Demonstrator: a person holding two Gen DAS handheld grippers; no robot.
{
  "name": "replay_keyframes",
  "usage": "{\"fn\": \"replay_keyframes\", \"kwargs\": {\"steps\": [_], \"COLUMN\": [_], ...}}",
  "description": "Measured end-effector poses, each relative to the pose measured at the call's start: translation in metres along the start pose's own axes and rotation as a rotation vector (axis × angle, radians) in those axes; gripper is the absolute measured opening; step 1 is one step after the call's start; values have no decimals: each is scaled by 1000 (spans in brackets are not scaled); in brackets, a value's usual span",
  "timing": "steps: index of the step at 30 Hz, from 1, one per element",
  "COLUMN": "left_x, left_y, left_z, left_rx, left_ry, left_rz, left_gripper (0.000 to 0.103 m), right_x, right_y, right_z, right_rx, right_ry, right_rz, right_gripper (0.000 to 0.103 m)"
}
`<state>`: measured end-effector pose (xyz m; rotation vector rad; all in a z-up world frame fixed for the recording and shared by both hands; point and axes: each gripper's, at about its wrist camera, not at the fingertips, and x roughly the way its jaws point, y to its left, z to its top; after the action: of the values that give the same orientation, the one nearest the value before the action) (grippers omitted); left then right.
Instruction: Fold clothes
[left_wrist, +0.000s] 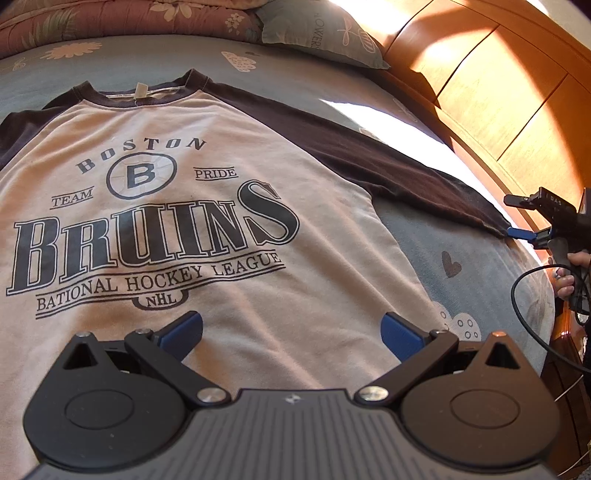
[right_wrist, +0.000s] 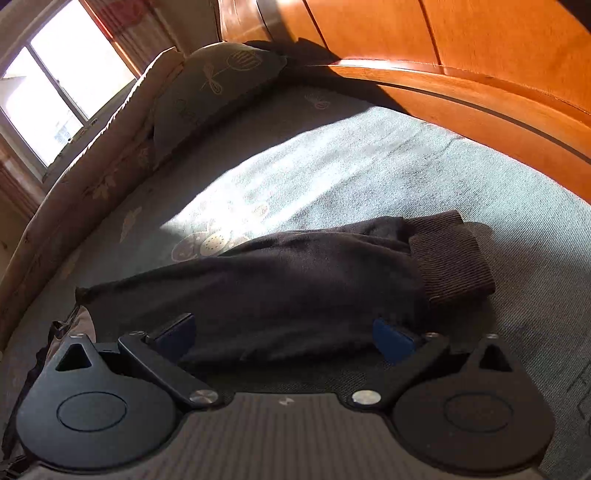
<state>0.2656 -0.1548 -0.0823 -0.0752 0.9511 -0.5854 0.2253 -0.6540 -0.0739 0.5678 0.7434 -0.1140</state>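
Observation:
A cream raglan shirt (left_wrist: 207, 236) with dark brown sleeves and a "Boston Bruins" print lies face up and flat on the bed, collar away from me. My left gripper (left_wrist: 291, 325) hovers open over its lower front, holding nothing. The shirt's right sleeve (left_wrist: 388, 166) stretches out to the bed's edge. There my right gripper (left_wrist: 517, 218) stands open at the sleeve's end. In the right wrist view the dark sleeve (right_wrist: 295, 288) lies between the spread fingers of the right gripper (right_wrist: 284, 336), its ribbed cuff (right_wrist: 450, 258) to the right. The left sleeve is mostly out of frame.
The bed has a blue-grey patterned sheet (left_wrist: 461, 280). A pillow (left_wrist: 325, 33) and a folded floral quilt (left_wrist: 110, 18) lie at the far side. A wooden headboard (left_wrist: 498, 92) runs along the right. A hand (left_wrist: 569, 280) and cable (left_wrist: 517, 295) show behind the right gripper. A window (right_wrist: 55, 92) is at the left.

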Motion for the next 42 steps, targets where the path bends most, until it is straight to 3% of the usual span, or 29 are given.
{"fn": "replay_keyframes", "kwargs": {"steps": [4, 9, 14, 17, 19, 24, 31, 33, 40, 42], "left_x": [-28, -56, -71, -83, -92, -114, -119, -108, -56, -47], "left_y": [-7, -1, 8, 16, 22, 36, 50, 60, 131, 158], "left_z": [-3, -32, -78, -105, -123, -131, -65, -44, -5, -2], "left_rx": [58, 97, 109, 107, 105, 80, 97, 75, -97, -128], "left_ry": [-9, 51, 156, 179, 194, 180, -13, -55, -80, -77], "left_rz": [42, 81, 100, 102, 103, 76, 85, 81, 120, 216], "left_gripper": [102, 102, 102, 102, 102, 102, 102, 102, 102, 102], "right_x": [-14, -13, -5, -1, -2, -17, -16, -16, -16, -17], "right_y": [59, 161, 221, 257, 262, 254, 256, 259, 259, 258], "right_z": [-25, -79, -150, -192, -219, -259, -265, -272, -278, -278], "right_rx": [-190, -373, -488, -558, -619, -743, -672, -717, -738, -743], "right_ry": [61, 175, 275, 336, 356, 237, 166, 153, 126, 121], "right_rz": [44, 284, 351, 391, 332, 207, 112, 85, 89, 94], "right_gripper": [103, 103, 103, 103, 103, 103, 103, 103, 103, 103]}}
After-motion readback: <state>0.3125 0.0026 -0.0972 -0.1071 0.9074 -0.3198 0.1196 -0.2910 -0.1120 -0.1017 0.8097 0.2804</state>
